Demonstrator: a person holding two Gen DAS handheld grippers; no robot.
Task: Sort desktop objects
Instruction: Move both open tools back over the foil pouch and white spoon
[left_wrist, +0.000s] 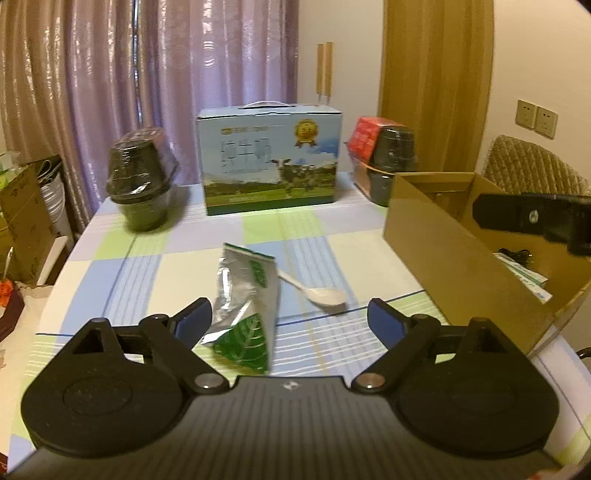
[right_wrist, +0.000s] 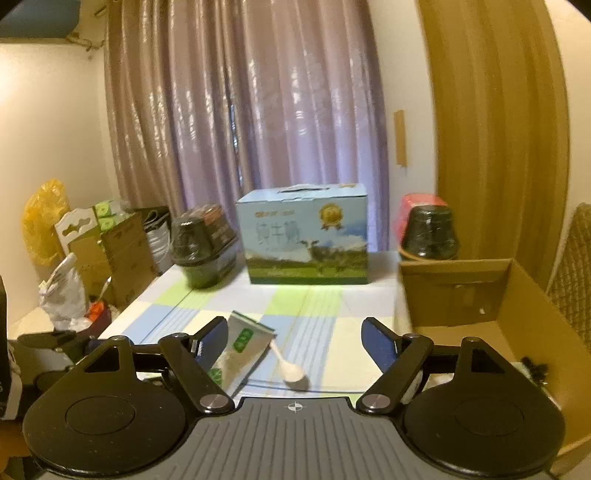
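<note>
Left gripper (left_wrist: 288, 314): jaws wide apart, holding nothing. I see the silver-and-green foil pouch (left_wrist: 245, 302) lying flat on the checked tablecloth (left_wrist: 177, 266), between the two fingers but off to the left side. Its lower green end sits right by the left finger (left_wrist: 194, 319); I can't tell if they touch. The right finger (left_wrist: 386, 319) is well clear of it.

White plastic spoon (left_wrist: 317, 291) lies just right of the pouch, handle running up-left to the pouch edge, bowl toward the right finger. It also sits inside the open span, ahead of the fingertips.

Open cardboard box (left_wrist: 443, 251) stands on the right of the table, near the right finger. Some flat packets and a black cable are visible inside. Right gripper's body shows over the box in the left wrist view.

Right gripper (right_wrist: 293, 339): jaws also wide apart, empty. From its camera the pouch (right_wrist: 240, 350) is low left, partly behind the left finger (right_wrist: 210, 341). Spoon (right_wrist: 290, 367) is near centre, between the fingers. The box (right_wrist: 517, 317) wall is behind the right finger (right_wrist: 380, 341).

At the back: blue milk carton case (left_wrist: 271, 162) at centre, dark stacked bowls in plastic wrap (left_wrist: 142, 181) to its left, a similar dark stack with a red pack (left_wrist: 388, 155) to its right. All well apart from both grippers. Frames are a bit blurred.
</note>
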